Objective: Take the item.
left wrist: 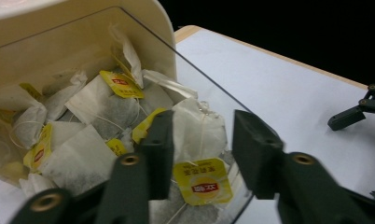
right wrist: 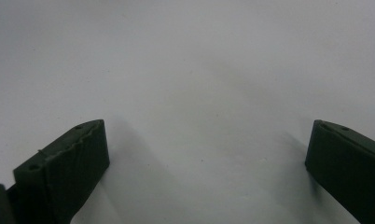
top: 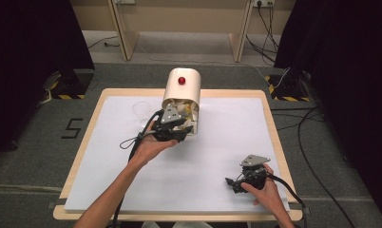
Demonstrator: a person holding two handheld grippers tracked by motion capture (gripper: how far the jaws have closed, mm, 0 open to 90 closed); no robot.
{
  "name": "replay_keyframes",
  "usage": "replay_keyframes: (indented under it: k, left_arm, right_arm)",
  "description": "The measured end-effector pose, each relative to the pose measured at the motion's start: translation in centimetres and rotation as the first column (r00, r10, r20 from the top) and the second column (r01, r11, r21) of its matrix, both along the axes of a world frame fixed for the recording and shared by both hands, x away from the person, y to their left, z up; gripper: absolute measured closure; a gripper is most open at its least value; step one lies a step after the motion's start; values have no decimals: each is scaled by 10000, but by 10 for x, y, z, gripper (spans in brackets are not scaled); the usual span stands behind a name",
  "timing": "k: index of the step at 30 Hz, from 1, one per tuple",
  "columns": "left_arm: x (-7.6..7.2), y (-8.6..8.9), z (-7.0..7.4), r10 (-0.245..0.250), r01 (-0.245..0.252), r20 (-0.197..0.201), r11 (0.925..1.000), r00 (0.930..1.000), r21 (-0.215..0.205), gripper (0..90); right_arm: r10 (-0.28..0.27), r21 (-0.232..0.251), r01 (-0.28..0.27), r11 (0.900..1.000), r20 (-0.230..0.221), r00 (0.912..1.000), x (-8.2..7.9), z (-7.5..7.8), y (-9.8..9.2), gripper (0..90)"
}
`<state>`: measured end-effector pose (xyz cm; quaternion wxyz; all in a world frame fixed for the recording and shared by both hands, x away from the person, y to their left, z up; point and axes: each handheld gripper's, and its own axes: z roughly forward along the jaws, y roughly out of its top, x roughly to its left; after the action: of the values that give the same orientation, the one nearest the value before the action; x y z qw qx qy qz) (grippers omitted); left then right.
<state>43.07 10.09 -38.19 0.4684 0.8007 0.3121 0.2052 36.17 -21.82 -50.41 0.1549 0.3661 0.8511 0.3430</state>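
Left gripper point(left wrist: 202, 151) is right at the mouth of the cream plastic tea-bag dispenser with the red knob point(top: 181, 92), which stands at the far middle of the white table sheet point(top: 217, 142). In the left gripper view its two black jaws stand partly apart on either side of a white paper tea bag with a yellow tag point(left wrist: 199, 133); the bag sits in the gap, and I cannot tell whether the pads press on it. Behind it, the pile of loose tea bags point(left wrist: 83, 135) fills the dispenser's clear tray. A clear glass cup point(top: 141, 108) stands just left of the dispenser. Over on the near right, the right gripper point(right wrist: 206, 149) rests low on the sheet, jaws spread wide, holding nothing, bare white surface between them. In the high view, the right gripper point(top: 248, 178) lies well apart from the dispenser.
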Motion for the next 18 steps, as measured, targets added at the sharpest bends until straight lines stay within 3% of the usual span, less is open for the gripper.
replay_keyframes:
  k: [3,8,15,18]
  left_arm:
    - [4,1,-2,14,-14,-128,10000,9999,-30,722]
    - [4,5,0,3,-3,83,10000,10000,15,834]
    - [0,17,17,4,-9,336,9999,9994,148,868]
    - [-1,23,23,-34,38,316,9999,9995,-107,869]
  right_arm:
    - [-13,12,13,10000,3,10000,0,0,0,2]
    - [-11,11,11,10000,3,10000,0,0,0,1]
    - [1,-2,-1,10000,6,10000,0,0,0,1]
    - [1,2,-1,10000,2,10000,0,0,0,1]
